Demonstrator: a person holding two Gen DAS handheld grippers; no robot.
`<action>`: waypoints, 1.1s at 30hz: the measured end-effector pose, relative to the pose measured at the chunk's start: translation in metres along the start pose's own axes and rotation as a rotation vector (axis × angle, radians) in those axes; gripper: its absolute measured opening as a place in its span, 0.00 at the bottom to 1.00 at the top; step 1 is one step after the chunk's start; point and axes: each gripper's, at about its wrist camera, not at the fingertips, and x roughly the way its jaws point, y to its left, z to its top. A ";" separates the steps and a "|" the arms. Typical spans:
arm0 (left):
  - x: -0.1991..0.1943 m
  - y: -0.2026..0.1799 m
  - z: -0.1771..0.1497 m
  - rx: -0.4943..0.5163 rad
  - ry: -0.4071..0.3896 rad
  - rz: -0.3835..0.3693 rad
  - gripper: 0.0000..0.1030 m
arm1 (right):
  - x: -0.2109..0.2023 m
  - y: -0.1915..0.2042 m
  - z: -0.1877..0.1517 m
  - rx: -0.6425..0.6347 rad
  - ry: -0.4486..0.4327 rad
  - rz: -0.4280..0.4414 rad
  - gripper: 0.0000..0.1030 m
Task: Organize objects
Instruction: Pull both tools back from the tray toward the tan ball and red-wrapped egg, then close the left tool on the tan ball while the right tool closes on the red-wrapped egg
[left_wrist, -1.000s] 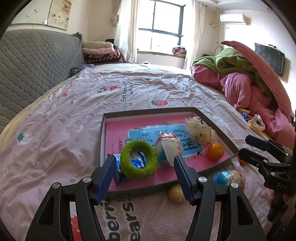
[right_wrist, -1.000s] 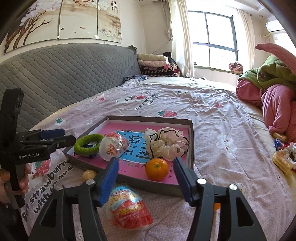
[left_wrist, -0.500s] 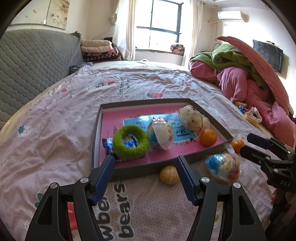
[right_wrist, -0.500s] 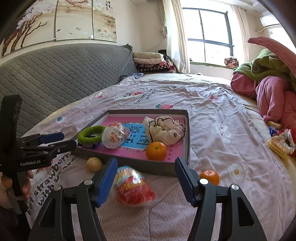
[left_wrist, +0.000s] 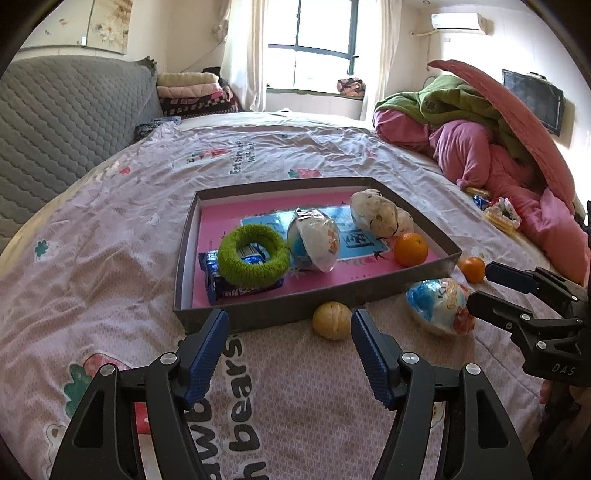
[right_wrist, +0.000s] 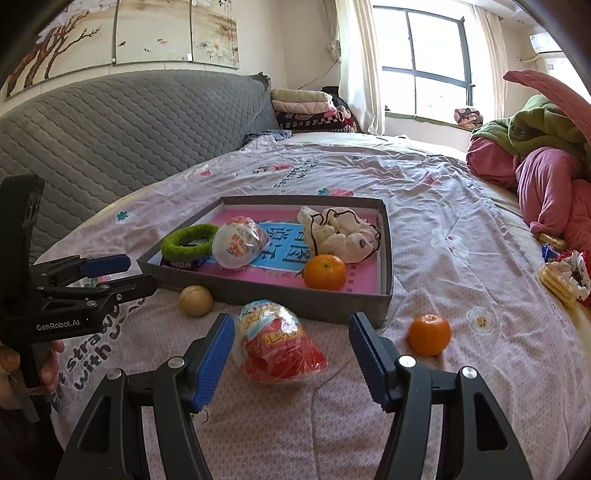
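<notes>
Three things sit outside the tray (right_wrist: 384, 258): a snack bag (right_wrist: 279, 341) just ahead between the right gripper (right_wrist: 291, 345)'s wide-open, empty fingers, a beige ball (left_wrist: 331, 319) just ahead of the equally open left gripper (left_wrist: 290, 338), and a mandarin (right_wrist: 429, 334) off right. Crinkly bag could slip; ball might roll on the soft bedsheet (right_wrist: 424, 206).

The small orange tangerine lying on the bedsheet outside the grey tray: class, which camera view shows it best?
The right wrist view: the small orange tangerine lies whole and unobstructed beside the grey tray. The left wrist view shows it smaller, near the tray's corner, partly hidden behind the right gripper.
</notes>
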 end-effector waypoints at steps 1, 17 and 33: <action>0.000 0.000 0.000 0.000 0.001 0.001 0.68 | 0.000 0.000 -0.001 -0.002 0.002 0.000 0.62; 0.007 -0.005 -0.011 0.013 0.034 -0.011 0.68 | 0.009 0.004 -0.007 -0.014 0.047 0.005 0.62; 0.029 -0.012 -0.017 0.014 0.079 -0.033 0.68 | 0.027 0.007 -0.012 -0.025 0.098 0.026 0.62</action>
